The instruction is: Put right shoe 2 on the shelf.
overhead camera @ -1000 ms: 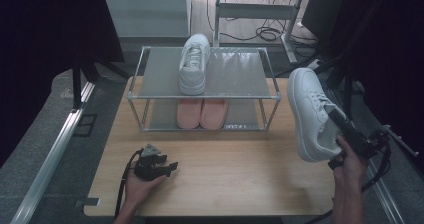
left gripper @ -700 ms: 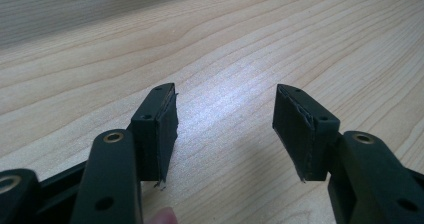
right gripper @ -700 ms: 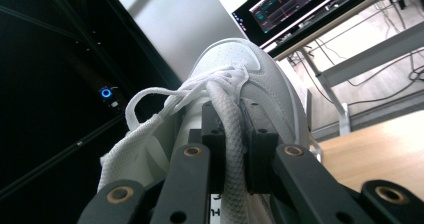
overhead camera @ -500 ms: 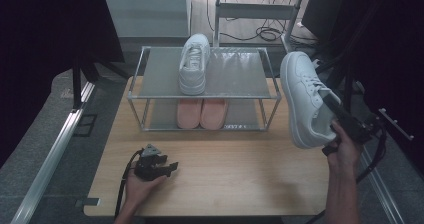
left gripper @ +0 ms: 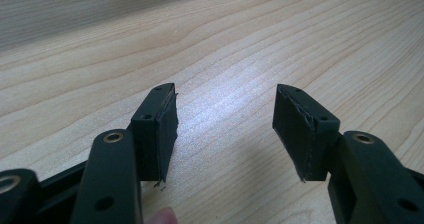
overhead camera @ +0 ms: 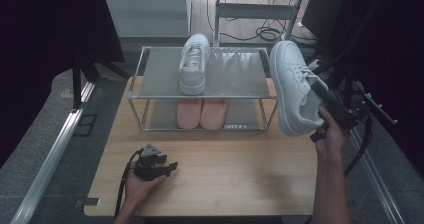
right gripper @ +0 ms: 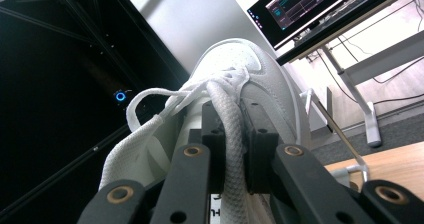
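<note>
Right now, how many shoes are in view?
4. One white shoe stands on the rack's top shelf; two pink shoes sit side by side on the lower shelf; another white shoe hangs in the right tongs. More could be hidden.

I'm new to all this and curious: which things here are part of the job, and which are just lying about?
Part of the job:
- white shoe, held by the right hand-held gripper
- rack
- second white shoe on its top shelf

Just lying about:
- pink shoes on the lower shelf
- left hand-held gripper, open on the table
</note>
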Demonstrator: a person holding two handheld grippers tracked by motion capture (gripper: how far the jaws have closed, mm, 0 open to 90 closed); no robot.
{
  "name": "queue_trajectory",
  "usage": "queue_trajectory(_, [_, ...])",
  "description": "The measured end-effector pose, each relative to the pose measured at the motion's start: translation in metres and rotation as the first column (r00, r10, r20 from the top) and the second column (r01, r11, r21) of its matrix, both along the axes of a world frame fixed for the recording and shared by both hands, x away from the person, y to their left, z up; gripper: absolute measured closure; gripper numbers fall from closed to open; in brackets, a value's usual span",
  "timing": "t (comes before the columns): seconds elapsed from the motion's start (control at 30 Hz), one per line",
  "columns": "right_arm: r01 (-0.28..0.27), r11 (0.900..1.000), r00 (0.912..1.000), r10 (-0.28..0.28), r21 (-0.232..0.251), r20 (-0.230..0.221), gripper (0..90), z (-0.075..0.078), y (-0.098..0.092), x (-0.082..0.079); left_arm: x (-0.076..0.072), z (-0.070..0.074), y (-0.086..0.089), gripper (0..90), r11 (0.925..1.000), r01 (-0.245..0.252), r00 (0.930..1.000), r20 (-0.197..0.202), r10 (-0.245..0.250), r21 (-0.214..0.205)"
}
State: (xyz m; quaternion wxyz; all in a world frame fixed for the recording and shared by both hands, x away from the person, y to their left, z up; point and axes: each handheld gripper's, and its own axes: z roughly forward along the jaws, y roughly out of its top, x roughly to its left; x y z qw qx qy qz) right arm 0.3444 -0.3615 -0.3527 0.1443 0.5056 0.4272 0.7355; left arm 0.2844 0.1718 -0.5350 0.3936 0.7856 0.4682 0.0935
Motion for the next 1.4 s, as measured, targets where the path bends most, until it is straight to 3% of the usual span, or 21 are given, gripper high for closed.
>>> queue_trajectory(0.77, [-0.004, 1.0, 0.9992, 0.004, -0.006, -0.04, 82.0, 0.023, 0.042, 0.045, 0.0, -0.001, 0.001, 43.7, 1.0, -0.002, 1.0, 0.0, 0.002, -0.001])
queue_trajectory(1.4, [-0.033, 0.9993, 0.9968, 0.032, -0.02, -0.074, 82.0, 0.036, 0.09, 0.076, 0.0, -0.001, -0.001, 43.7, 0.9999, 0.005, 1.0, -0.006, -0.005, -0.014])
